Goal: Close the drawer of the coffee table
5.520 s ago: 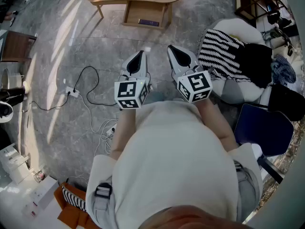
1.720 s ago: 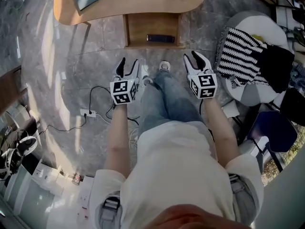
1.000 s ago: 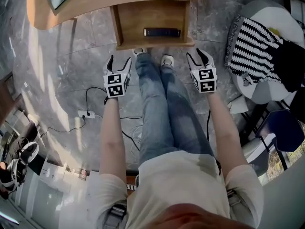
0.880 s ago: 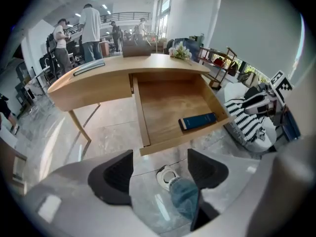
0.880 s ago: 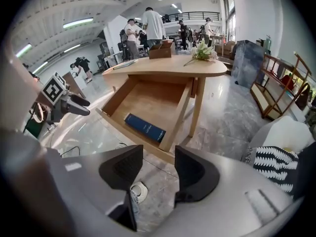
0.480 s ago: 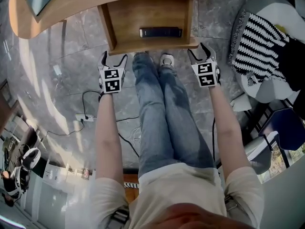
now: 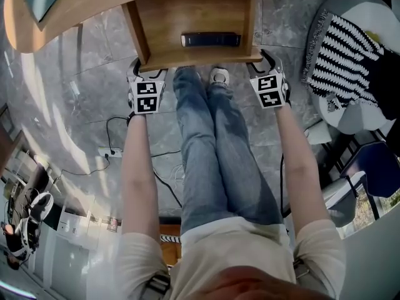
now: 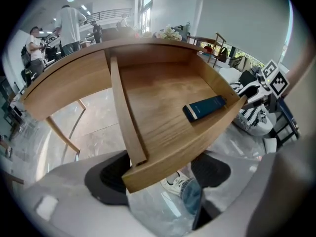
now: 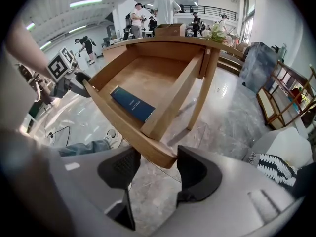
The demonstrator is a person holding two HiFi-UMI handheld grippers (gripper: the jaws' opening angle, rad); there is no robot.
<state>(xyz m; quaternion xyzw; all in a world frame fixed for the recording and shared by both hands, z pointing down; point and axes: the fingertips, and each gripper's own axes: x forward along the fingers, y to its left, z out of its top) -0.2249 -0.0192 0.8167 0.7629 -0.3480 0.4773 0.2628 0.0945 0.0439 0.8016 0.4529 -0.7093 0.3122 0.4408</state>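
Drawer (image 7: 194,14): smooth brown wood, pulled out of the coffee table (image 7: 94,5) (flat blue thing (image 7: 210,40) inside).
Left gripper (image 8: 158,174): loose, jaws just opened, drawer corner between.
Right gripper (image 9: 158,169): loose, jaws just closing slightly, other corner between.

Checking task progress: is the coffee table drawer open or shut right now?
Open. The drawer juts out well past the tabletop, its wooden floor and a dark blue box inside fully exposed from above.
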